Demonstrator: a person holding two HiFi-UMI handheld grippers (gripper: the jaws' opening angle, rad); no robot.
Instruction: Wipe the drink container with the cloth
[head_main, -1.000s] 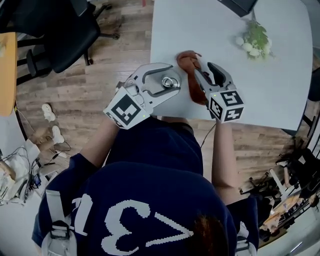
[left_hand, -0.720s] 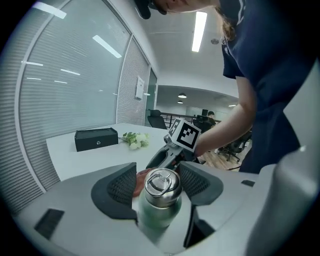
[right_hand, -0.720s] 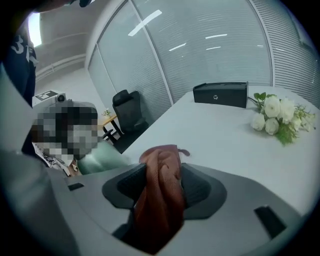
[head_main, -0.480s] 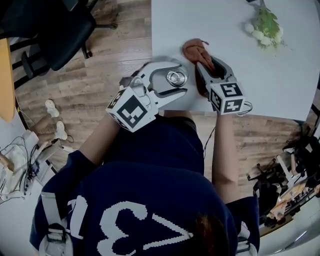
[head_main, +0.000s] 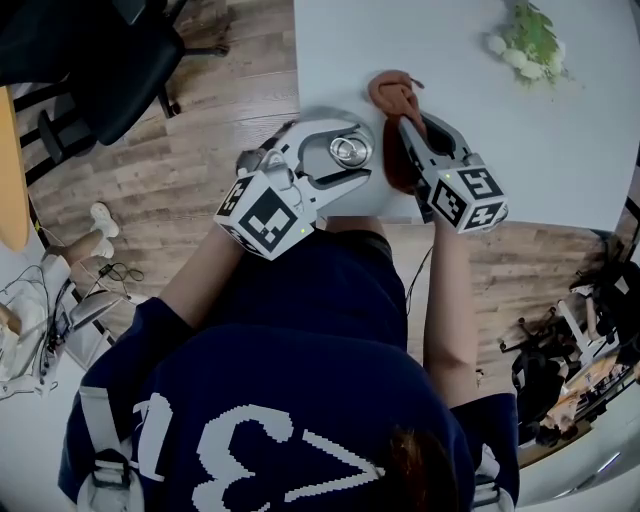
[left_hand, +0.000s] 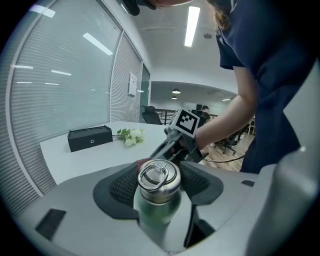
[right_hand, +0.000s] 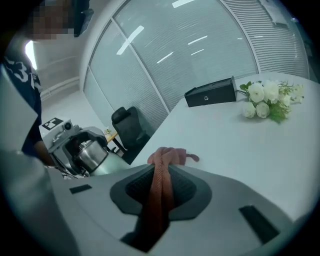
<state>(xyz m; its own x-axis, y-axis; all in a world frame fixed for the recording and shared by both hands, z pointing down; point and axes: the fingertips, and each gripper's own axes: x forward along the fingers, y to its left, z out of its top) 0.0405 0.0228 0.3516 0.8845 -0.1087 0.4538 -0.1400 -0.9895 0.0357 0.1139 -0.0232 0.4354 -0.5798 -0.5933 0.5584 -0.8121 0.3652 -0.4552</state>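
Just inside the near left corner of the white table (head_main: 480, 150), the 2 grippers sit side by side, slightly apart. The left gripper (head_main: 373, 155) reaches in across the table's left edge. Its jaws stand spread wide, having widened a little, with the steel drink container (left_hand: 157, 185) upright between the pads. The pads lie close on both sides without visibly squeezing it. Whether the container's base rests on the tabletop I cannot tell.

Just to the right, the right gripper (right_hand: 161, 174) comes in over the near edge. Its jaws have just been closing and are clamped on the rust-red cloth (right_hand: 167, 156). 1 fold runs between the pads, and a bunch lies on the table beyond the tips.

Far and right of the cloth the tabletop is bare and broad. It runs out to a spray of white flowers (head_main: 528, 42) and a black box (right_hand: 210, 93), both well apart from the grippers.

Left of the table edge lies wooden floor (head_main: 190, 190), with a black office chair (head_main: 110, 70) at the far left and loose cables (head_main: 60, 310) at the near left. A glass wall with blinds (left_hand: 60, 90) stands beyond the table's far side.
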